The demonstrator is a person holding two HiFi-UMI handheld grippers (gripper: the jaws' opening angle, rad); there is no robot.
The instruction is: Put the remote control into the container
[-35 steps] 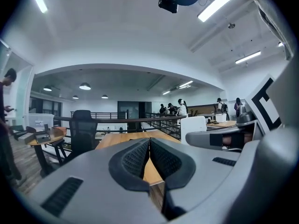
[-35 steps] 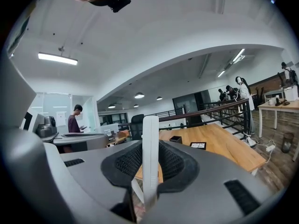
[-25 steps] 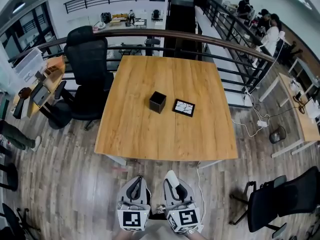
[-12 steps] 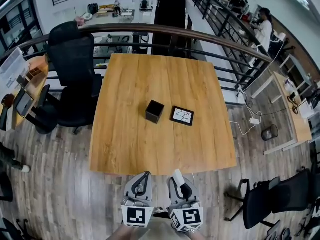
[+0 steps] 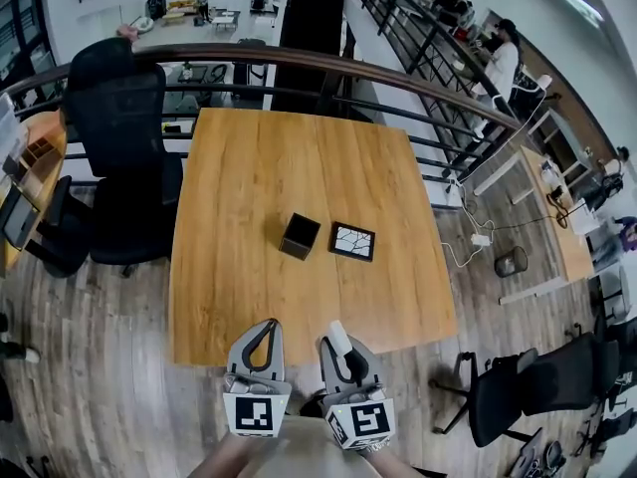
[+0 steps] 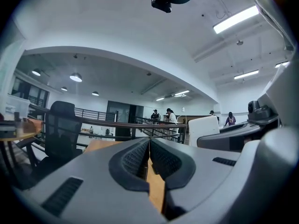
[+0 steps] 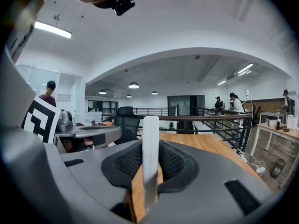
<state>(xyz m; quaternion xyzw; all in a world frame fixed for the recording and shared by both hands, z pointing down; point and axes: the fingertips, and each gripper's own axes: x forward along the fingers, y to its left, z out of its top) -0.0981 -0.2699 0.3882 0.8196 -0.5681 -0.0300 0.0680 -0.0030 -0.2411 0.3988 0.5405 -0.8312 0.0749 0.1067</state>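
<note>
Grey left gripper [image 5: 267, 327], jaws shut and empty, and right gripper [image 5: 344, 351], jaws clamped on an upright white remote control [image 5: 339, 336], hover just short of the tabletop's [image 5: 239, 297] near edge. The black container [image 5: 300, 235] sits mid-table beyond open wood.

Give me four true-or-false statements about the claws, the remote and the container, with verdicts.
1. The right claw is shut on the white remote control. True.
2. The left claw grips something as well. False: its jaws are together with nothing between them.
3. The black container stands on the wooden table. True.
4. The remote control lies inside the container. False: the right claw holds it, well short of the container.
</note>
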